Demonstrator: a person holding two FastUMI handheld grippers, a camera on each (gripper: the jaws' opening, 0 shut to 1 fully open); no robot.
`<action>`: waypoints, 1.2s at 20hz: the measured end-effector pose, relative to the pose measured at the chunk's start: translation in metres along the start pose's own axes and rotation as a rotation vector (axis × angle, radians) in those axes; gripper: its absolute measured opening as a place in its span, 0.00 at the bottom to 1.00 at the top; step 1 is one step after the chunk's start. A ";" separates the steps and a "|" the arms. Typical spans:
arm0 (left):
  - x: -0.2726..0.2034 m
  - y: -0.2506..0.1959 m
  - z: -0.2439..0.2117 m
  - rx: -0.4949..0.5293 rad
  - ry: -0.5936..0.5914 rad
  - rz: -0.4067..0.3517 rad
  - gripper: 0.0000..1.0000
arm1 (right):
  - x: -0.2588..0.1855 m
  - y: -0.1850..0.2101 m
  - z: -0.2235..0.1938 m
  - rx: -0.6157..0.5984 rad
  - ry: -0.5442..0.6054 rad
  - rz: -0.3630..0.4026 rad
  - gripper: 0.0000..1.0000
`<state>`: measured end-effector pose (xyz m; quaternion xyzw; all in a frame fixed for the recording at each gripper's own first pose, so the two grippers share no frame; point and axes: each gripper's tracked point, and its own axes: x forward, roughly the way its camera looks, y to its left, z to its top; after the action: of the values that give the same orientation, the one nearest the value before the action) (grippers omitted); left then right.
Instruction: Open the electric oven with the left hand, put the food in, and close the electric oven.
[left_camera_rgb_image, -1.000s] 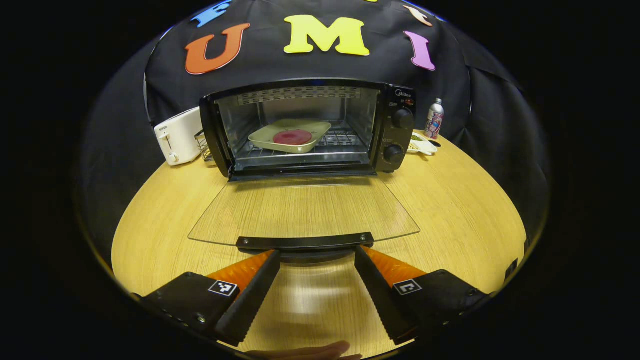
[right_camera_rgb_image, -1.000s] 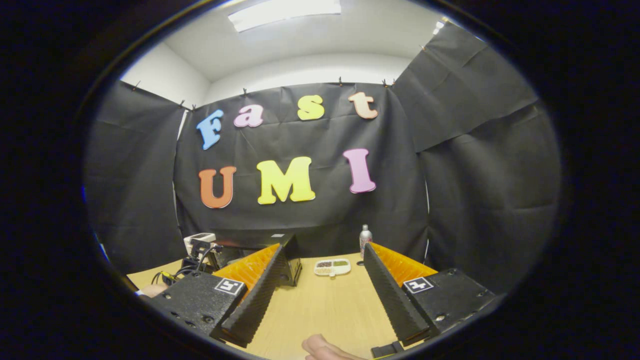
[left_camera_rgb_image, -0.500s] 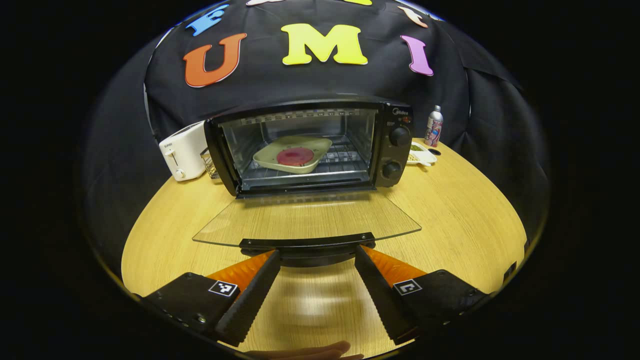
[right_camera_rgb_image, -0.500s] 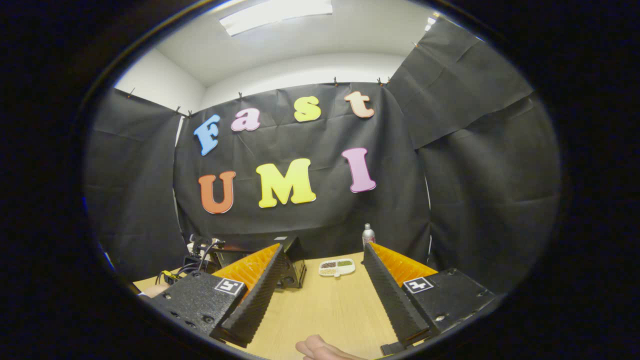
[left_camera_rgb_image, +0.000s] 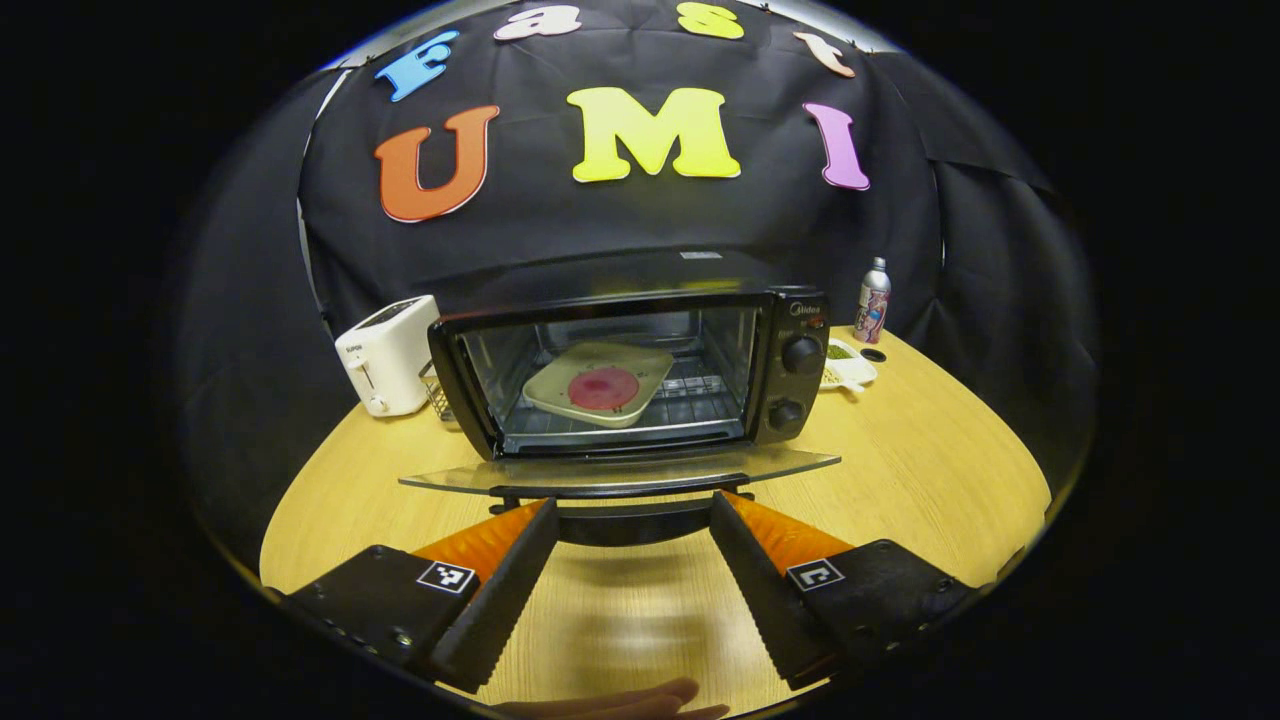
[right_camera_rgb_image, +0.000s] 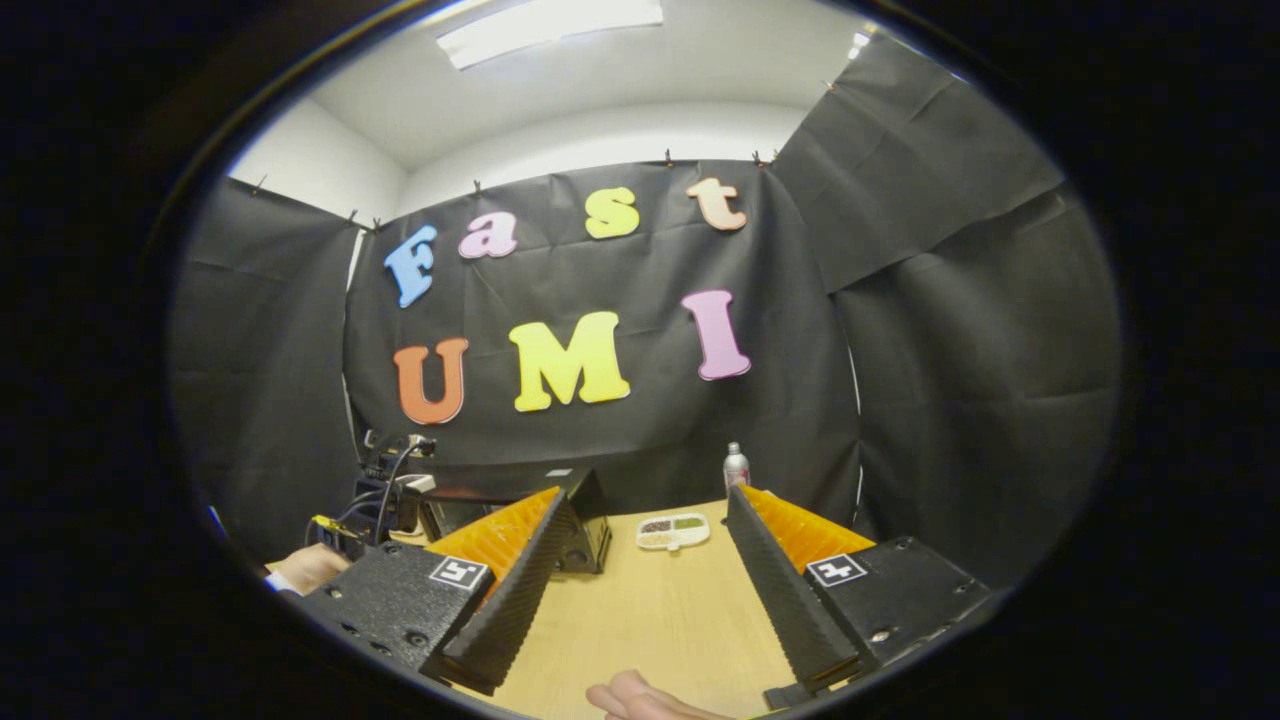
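A: Item one, the counter (left_camera_rgb_image: 930, 480). Why is so much of it bare in front?
B: Light wood, round-edged. My judgement: the front is kept free so the drop-down door has room to swing.

A: Item two, the electric oven (left_camera_rgb_image: 640, 370).
B: Black, set toward the back of the counter, knobs on its right side. It faces the left gripper squarely, which suits a straight lift of the door.

A: Item three, the door (left_camera_rgb_image: 620, 470).
B: Glass panel, hinged at the bottom, lying roughly level and seen almost edge-on. Its dark handle (left_camera_rgb_image: 635, 522) sits at the near edge.

A: Item four, the left gripper (left_camera_rgb_image: 632, 545).
B: Fingers apart, one on each side of the handle, tips just under the door's front edge. Whether they touch it I cannot tell. Likely placed there to push the door up and shut; that is the one step left.

A: Item five, the right gripper (right_camera_rgb_image: 645, 570).
B: Fingers apart, holding nothing, raised over bare counter and aimed at the booth wall. Probably parked clear of the door.

A: Item six, the plate (left_camera_rgb_image: 600, 382).
B: Pale, squarish, resting on the rack inside the oven.

A: Item seven, the food (left_camera_rgb_image: 603, 386).
B: Red round piece, centred on the plate. Already in.
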<state>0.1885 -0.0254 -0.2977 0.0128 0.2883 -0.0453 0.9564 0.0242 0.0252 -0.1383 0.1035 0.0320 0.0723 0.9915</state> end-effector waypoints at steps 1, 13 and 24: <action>0.001 0.001 0.006 0.005 -0.012 0.003 0.97 | 0.000 0.000 -0.001 -0.004 0.000 0.001 0.96; 0.038 0.026 0.089 -0.036 -0.167 0.054 0.97 | 0.000 -0.016 -0.002 -0.021 -0.008 -0.033 0.96; -0.101 0.039 0.129 -0.031 -0.416 0.133 0.97 | -0.016 -0.008 0.011 -0.052 -0.023 -0.034 0.96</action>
<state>0.1789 0.0148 -0.1345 0.0074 0.0841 0.0206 0.9962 0.0099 0.0129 -0.1280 0.0778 0.0203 0.0552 0.9952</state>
